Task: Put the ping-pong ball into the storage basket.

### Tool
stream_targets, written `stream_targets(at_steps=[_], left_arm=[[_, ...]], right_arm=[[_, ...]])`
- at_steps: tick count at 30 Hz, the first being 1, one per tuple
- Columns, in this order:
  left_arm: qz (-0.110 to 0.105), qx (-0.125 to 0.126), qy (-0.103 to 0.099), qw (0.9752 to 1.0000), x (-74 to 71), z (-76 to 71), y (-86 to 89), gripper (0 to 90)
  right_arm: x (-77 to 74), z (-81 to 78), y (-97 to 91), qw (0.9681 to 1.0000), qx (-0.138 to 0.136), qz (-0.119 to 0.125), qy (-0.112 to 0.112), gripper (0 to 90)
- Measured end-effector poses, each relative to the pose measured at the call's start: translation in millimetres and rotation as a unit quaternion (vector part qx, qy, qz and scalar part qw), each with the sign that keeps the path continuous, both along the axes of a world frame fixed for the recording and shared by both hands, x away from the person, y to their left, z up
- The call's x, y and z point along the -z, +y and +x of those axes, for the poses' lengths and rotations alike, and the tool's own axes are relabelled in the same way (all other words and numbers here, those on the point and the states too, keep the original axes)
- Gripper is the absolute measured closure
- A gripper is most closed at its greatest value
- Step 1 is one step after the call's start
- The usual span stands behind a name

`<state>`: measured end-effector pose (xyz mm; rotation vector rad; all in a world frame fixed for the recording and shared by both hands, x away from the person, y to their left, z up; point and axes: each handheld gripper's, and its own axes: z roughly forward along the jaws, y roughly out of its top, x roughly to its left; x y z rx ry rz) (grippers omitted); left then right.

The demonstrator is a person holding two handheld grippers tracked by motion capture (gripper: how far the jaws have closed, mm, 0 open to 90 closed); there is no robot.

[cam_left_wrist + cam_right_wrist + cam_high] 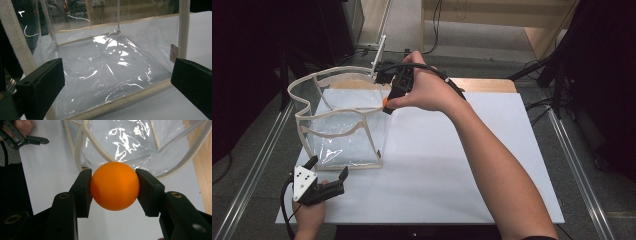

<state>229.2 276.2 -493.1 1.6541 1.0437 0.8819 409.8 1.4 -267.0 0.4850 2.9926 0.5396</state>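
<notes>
Orange ball pinched over the bag's rim, release still risky

The right gripper (113,188) has its jaws clamped on the orange ball (114,189), one jaw on each side, just beside the clear bag (344,125) and seemingly at its upper edge. Let go here and the smooth ball could hit the cream trim, bounce off and roll across the counter (452,165); the soft bag may also sag. The right hand (427,90) bends at the wrist, jaws pointing down. The left gripper (328,175) rests low before the bag, jaws wide and empty.
</notes>
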Motion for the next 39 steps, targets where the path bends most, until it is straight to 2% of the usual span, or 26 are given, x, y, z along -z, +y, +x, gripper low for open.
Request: stream_targets(at_steps=[24,39], left_arm=[[-0.001,-0.001,0.000,1.0000,-0.3,-0.3,0.5,0.0],[-0.002,0.000,-0.001,1.0000,-0.2,-0.5,0.0,0.0]], right_arm=[[-8.4,15.4,8.4,1.0000,0.004,-0.003,0.003,48.2],[-11.6,23.6,22.3,0.9999,0.008,-0.005,0.006,48.2]])
